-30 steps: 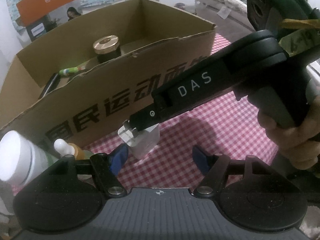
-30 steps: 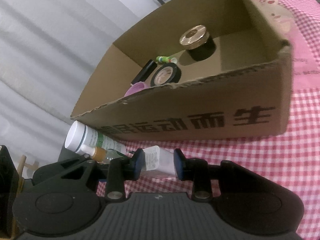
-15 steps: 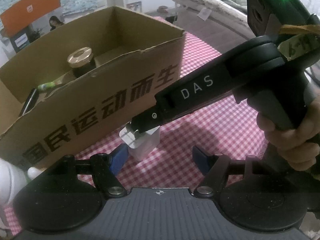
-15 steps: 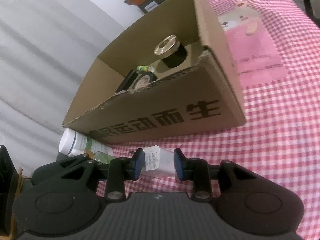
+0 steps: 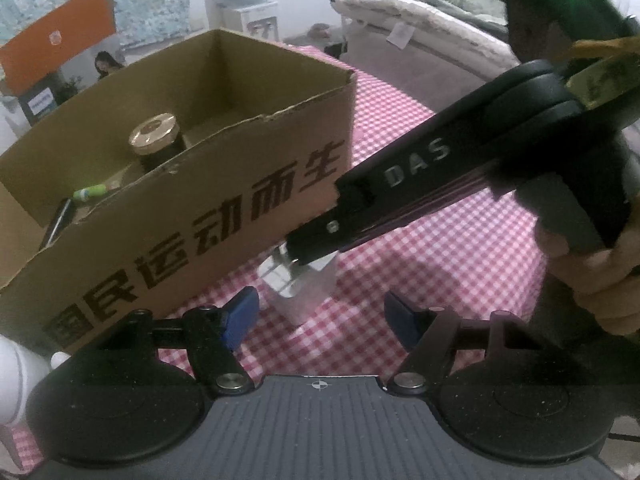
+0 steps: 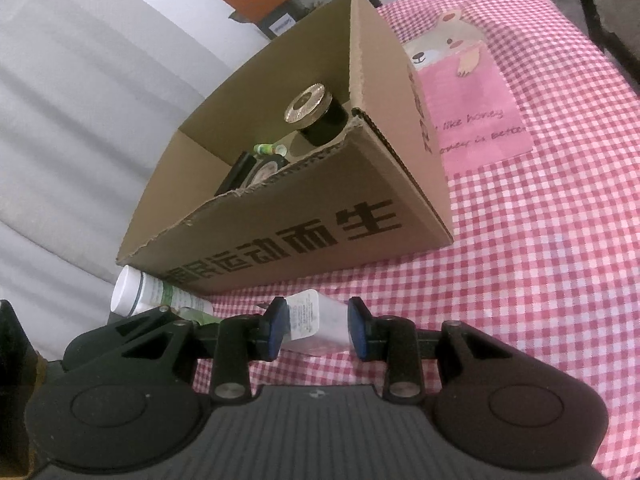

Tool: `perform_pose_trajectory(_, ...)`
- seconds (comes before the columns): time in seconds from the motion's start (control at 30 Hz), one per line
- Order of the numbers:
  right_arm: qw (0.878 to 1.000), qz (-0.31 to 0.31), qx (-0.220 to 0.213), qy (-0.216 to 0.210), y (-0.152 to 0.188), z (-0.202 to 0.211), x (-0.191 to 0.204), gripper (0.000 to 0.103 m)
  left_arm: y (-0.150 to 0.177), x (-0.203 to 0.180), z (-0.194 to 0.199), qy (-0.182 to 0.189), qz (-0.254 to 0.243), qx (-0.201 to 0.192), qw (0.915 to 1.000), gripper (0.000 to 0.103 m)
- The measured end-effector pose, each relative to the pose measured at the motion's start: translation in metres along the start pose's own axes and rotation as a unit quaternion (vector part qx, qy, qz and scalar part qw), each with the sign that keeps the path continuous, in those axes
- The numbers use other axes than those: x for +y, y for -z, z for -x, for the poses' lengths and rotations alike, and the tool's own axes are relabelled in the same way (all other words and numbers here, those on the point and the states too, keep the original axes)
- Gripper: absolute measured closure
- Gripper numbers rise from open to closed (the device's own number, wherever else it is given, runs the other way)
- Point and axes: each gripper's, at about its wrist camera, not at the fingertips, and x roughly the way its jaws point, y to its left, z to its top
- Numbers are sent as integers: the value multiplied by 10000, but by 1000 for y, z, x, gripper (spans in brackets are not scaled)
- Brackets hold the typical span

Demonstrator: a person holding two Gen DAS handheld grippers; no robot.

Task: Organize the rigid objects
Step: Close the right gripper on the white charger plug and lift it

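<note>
A white plug adapter (image 6: 316, 322) with metal prongs (image 5: 298, 292) sits between the blue pads of my right gripper (image 6: 317, 326), which is shut on it, low over the pink checked cloth in front of the cardboard box (image 6: 320, 216). In the left wrist view the right gripper's black body (image 5: 400, 176) reaches in from the right, held by a hand (image 5: 592, 280). My left gripper (image 5: 320, 316) is open and empty, just in front of the adapter. The box (image 5: 224, 184) holds a dark jar with a gold lid (image 6: 308, 104), a green tube (image 6: 270, 148) and a tape roll (image 6: 266, 170).
A white bottle with a green label (image 6: 140, 294) lies against the box's left front corner. A pink bear-print patch (image 6: 468, 92) is on the cloth right of the box. A white padded wall runs along the left; bedding (image 5: 420, 12) lies at the far right.
My right gripper has carried the adapter a little to the right along the box front. Both views have swung, so the box's right corner and side wall now show.
</note>
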Motion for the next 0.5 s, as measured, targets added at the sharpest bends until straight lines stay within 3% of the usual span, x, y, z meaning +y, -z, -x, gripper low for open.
perform_pose_trajectory(0.5,9999,-164,23,-11,5,1,-1,66,-5,7,-21,-146,83,194,9997,44)
